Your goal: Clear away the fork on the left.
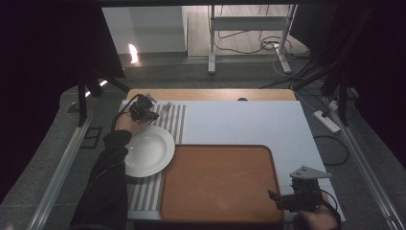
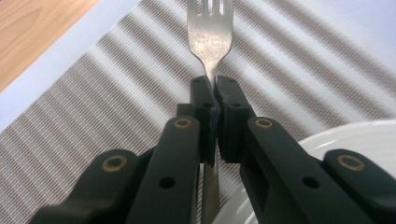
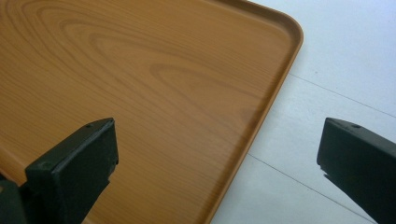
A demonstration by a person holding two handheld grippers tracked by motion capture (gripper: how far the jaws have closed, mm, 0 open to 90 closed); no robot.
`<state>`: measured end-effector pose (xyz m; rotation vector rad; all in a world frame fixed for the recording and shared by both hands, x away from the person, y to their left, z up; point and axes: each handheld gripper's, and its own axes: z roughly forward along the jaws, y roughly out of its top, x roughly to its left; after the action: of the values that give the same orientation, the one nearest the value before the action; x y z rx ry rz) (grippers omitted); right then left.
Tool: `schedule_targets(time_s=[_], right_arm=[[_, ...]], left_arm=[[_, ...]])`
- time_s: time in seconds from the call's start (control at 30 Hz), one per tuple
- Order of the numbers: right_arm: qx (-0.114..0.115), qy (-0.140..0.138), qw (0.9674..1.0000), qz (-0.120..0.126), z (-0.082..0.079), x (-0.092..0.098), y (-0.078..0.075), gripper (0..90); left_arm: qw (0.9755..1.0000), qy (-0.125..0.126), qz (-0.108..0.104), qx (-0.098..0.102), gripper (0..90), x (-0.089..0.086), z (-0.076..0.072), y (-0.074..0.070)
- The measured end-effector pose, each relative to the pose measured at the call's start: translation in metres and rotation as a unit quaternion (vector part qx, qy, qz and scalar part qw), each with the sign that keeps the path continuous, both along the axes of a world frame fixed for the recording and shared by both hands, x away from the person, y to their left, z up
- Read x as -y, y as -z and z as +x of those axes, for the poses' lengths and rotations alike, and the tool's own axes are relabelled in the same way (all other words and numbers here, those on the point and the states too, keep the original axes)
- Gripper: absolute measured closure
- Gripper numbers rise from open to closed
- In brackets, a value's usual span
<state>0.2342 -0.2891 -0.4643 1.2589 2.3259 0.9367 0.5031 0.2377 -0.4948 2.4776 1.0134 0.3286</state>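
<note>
Nearest the high view's camera, the right gripper [image 1: 282, 199] sits over the near right corner of the wooden tray [image 1: 210, 163], held by a hand at the table's near edge; its jaws stand spread wide with nothing between them, and in the right gripper view they straddle the tray's rim [image 3: 280, 84] with white table surface [image 3: 336, 60] on the far side of that rim. The left gripper [image 1: 154, 114] is beyond the tray's far left corner, over the striped placemat [image 1: 178, 120], with the person's dark sleeve [image 1: 107, 177] running back along the tray's left side. Its jaws are pressed together on the fork [image 2: 209, 35]: in the left gripper view the pads pinch the neck of the handle just behind the head, the tines project straight ahead past the jaw tips, and the rest of the handle passes back beneath the gripper body. In the high view the fork [image 1: 166, 107] shows as a small bright shape just past the gripper, further from the tray. The white plate [image 1: 148, 151] lies on the placemat touching or just beside the tray's left edge, nearer the tray than the fork; its rim [image 2: 345, 133] appears just beside the pinching jaws. Whether the fork rests on the placemat or is lifted off it cannot be told
</note>
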Motion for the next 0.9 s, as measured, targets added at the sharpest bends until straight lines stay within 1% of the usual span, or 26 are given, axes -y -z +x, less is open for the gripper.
schedule_targets(time_s=[0.03, 0.07, 0.1, 0.17, 0.2, 0.27, 0.37, 0.4, 0.43, 0.47, 0.53, 0.57, 0.6, 0.63, 0.67, 0.7, 0.77, 0.8, 0.83, 0.87, 0.9], right_arm=[[0.001, 0.000, 1.0000, 0.001, 0.000, 0.000, 0.000, 0.0], [0.001, 0.000, 1.0000, 0.001, 0.000, 0.000, 0.000, 0.0], [0.001, 0.000, 1.0000, 0.001, 0.000, 0.000, 0.000, 0.0], [0.001, -0.001, 1.0000, 0.001, 0.000, 0.000, 0.000, 0.0], [0.001, -0.001, 1.0000, 0.001, 0.000, 0.000, 0.000, 0.0], [0.000, -0.001, 1.0000, 0.001, 0.000, 0.000, 0.000, 0.0], [-0.001, -0.001, 1.0000, 0.001, 0.000, 0.000, 0.000, 0.0], [-0.001, -0.001, 1.0000, 0.001, 0.000, 0.000, 0.000, 0.0], [-0.001, -0.001, 1.0000, 0.000, 0.000, 0.000, 0.000, 0.0], [-0.001, -0.001, 1.0000, 0.000, 0.000, 0.000, 0.000, 0.0], [-0.002, -0.001, 1.0000, -0.001, 0.000, 0.000, 0.000, 0.0], [-0.002, -0.001, 1.0000, -0.001, 0.000, 0.000, 0.000, 0.0], [-0.002, -0.001, 1.0000, -0.001, 0.000, 0.000, 0.000, 0.0], [-0.002, -0.002, 1.0000, 0.000, 0.000, 0.000, 0.000, 0.0], [-0.002, -0.002, 1.0000, 0.000, 0.000, 0.000, 0.000, 0.0], [-0.002, -0.002, 1.0000, 0.000, 0.000, 0.000, 0.000, 0.0], [-0.002, -0.002, 1.0000, 0.000, 0.000, 0.000, 0.000, 0.0], [-0.002, -0.002, 1.0000, 0.000, 0.000, 0.000, 0.000, 0.0], [-0.002, -0.002, 1.0000, 0.000, 0.000, 0.000, 0.000, 0.0], [-0.002, -0.002, 1.0000, 0.000, 0.000, 0.000, 0.000, 0.0], [-0.002, -0.002, 1.0000, 0.000, 0.000, 0.000, 0.000, 0.0]], left_arm=[[0.9999, 0.009, -0.004, 0.002, 86.9, 0.008, 0.000, -0.002], [0.9999, 0.009, -0.004, 0.002, 86.9, 0.008, 0.000, -0.002], [0.9999, 0.011, -0.004, 0.007, 86.9, 0.011, -0.001, -0.003], [0.9996, 0.022, -0.012, 0.010, 86.9, 0.019, -0.002, -0.005], [0.9996, 0.022, -0.012, 0.010, 86.9, 0.019, -0.002, -0.005], [0.9994, 0.028, -0.013, 0.013, 86.9, 0.026, -0.002, -0.005], [0.9989, 0.041, -0.018, 0.011, 86.9, 0.037, -0.003, -0.006], [0.9989, 0.041, -0.018, 0.011, 86.9, 0.037, -0.003, -0.006], [0.9986, 0.048, -0.017, 0.013, 86.9, 0.044, -0.004, -0.006], [0.9986, 0.048, -0.017, 0.013, 86.9, 0.044, -0.004, -0.006], [0.9981, 0.056, -0.020, 0.013, 86.9, 0.053, -0.006, -0.008], [0.9975, 0.067, -0.019, 0.012, 86.9, 0.060, -0.007, -0.009], [0.9975, 0.067, -0.019, 0.012, 86.9, 0.060, -0.007, -0.009], [0.9968, 0.078, -0.016, 0.012, 87.0, 0.069, -0.009, -0.010], [0.9968, 0.078, -0.016, 0.012, 86.9, 0.069, -0.009, -0.010], [0.9959, 0.089, -0.012, 0.012, 86.9, 0.077, -0.010, -0.011], [0.9952, 0.097, -0.012, 0.012, 87.0, 0.085, -0.012, -0.013], [0.9952, 0.097, -0.012, 0.012, 87.0, 0.085, -0.012, -0.013], [0.9941, 0.108, -0.009, 0.008, 87.0, 0.091, -0.013, -0.014], [0.9941, 0.108, -0.009, 0.008, 87.0, 0.091, -0.013, -0.014], [0.9938, 0.111, -0.010, 0.009, 87.0, 0.095, -0.015, -0.015]])
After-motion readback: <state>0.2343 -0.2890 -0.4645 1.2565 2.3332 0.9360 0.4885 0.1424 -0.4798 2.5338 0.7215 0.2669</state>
